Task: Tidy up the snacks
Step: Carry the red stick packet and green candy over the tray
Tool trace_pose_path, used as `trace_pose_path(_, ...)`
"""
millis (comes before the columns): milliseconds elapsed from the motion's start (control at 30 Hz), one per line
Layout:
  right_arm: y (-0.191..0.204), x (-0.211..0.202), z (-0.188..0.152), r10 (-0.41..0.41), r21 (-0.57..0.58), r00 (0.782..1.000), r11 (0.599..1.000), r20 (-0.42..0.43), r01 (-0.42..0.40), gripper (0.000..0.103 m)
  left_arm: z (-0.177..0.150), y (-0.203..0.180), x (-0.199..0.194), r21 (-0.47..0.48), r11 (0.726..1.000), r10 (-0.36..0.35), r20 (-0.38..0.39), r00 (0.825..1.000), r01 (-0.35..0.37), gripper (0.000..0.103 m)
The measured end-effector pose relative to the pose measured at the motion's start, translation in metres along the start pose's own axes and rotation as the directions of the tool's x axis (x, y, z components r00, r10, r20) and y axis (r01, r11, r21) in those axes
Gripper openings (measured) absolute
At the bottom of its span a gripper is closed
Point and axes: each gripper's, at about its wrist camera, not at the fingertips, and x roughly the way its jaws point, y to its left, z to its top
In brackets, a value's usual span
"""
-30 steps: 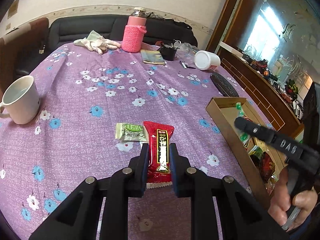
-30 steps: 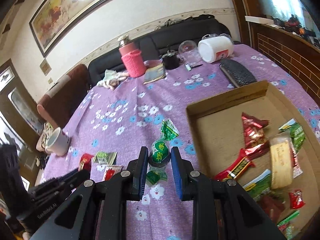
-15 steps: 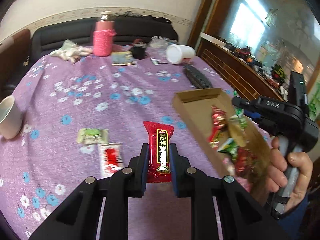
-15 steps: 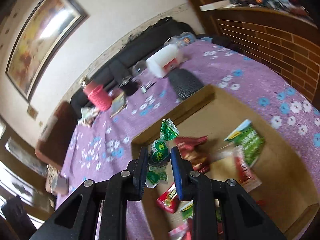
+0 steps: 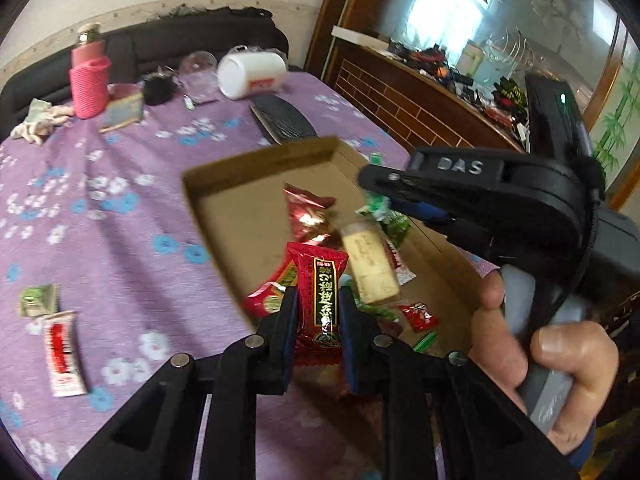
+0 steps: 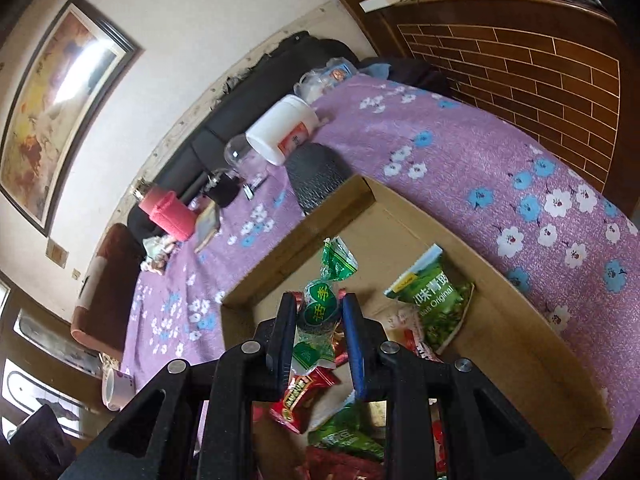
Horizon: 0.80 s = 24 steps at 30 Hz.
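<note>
While both grippers' fingers clamp the red foil snack bar (image 5: 320,300) and green twist-wrapped candy (image 6: 322,312), release well inside the shallow brown cardboard box (image 5: 256,162)

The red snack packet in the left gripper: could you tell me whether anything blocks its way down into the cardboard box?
Nothing visible does. The red snack packet hangs over the open cardboard box, with only loose snacks below; the right gripper is off to the side.

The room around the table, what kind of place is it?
Most likely a home living room. A dark sofa stands behind the table, which has a flowered purple tablecloth; a framed painting hangs on the wall, and a wooden cabinet full of small things stands to one side.
</note>
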Motion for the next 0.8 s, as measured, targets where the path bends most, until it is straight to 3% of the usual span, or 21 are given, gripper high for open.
trace_pose_path(367,-0.01,0.02,-0.003,-0.073,0.002,0.994,0.997,-0.083,0.074,0.025,-0.009,-0.007,0.031,-0.002,1.0,-0.026,-0.034,0.999,0.026,0.019)
trace_pose_path(700,-0.009,0.022,-0.003,-0.087,0.005,0.992,0.996,-0.089,0.088,0.025,-0.009,-0.009,0.03,0.006,0.999,-0.041,-0.028,0.999,0.041,0.019)
trace_pose_path(800,-0.009,0.02,-0.003,-0.084,0.008,0.993,0.996,-0.084,0.085,0.031,-0.009,-0.009,0.03,0.001,0.999,-0.045,-0.03,0.999,0.045,0.02)
